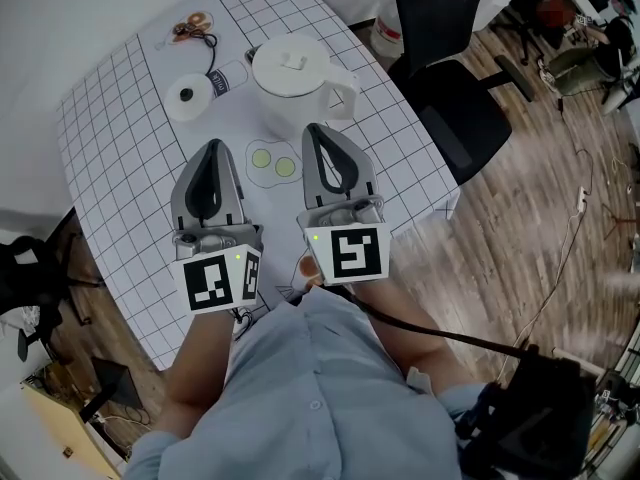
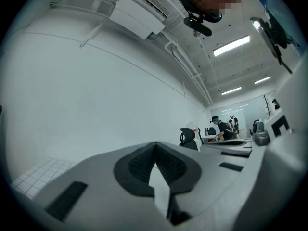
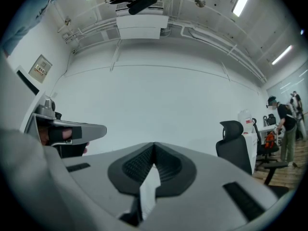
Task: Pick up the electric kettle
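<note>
My left tongs (image 1: 212, 148) and right tongs (image 1: 313, 130) both closed, empty, held level over near side of tabletop (image 1: 120, 158), likely staging for reach. Kettle (image 1: 290, 76) untouched toward far edge; handle (image 1: 343, 95) seemingly faces right edge, favouring right tongs.

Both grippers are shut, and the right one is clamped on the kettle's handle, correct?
No. The left gripper and right gripper are shut, but the right holds nothing: the right gripper view shows its jaws together, empty. The kettle stands free on the table.
</note>
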Tool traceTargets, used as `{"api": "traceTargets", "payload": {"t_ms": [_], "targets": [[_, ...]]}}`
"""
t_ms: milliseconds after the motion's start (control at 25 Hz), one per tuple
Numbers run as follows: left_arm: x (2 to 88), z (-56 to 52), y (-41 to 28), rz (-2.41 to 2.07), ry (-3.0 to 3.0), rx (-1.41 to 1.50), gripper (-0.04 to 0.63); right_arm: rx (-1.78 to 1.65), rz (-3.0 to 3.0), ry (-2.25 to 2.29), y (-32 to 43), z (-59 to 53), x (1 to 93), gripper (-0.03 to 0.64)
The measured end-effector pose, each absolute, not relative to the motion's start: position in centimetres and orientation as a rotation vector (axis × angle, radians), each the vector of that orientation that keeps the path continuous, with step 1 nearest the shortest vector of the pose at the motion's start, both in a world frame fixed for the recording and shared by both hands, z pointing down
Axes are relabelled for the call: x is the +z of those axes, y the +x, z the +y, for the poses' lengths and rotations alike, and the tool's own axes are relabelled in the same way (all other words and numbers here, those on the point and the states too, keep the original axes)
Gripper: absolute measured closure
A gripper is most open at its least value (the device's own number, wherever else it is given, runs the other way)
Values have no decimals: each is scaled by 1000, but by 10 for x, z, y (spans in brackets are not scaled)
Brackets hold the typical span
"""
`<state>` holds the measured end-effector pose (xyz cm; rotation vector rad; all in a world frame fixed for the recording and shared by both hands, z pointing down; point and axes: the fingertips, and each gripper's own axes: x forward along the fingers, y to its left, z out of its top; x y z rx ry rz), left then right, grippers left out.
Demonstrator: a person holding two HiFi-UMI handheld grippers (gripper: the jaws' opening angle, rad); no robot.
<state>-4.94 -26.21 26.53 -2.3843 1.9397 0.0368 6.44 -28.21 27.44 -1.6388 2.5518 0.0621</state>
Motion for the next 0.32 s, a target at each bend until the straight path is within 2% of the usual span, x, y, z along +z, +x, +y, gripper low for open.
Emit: {"api": "traceTargets", "payload": {"t_ms": [320], "targets": [[261, -268, -54, 1938, -2366, 43, 595, 81, 2558, -1625, 58, -287, 273, 617]]}}
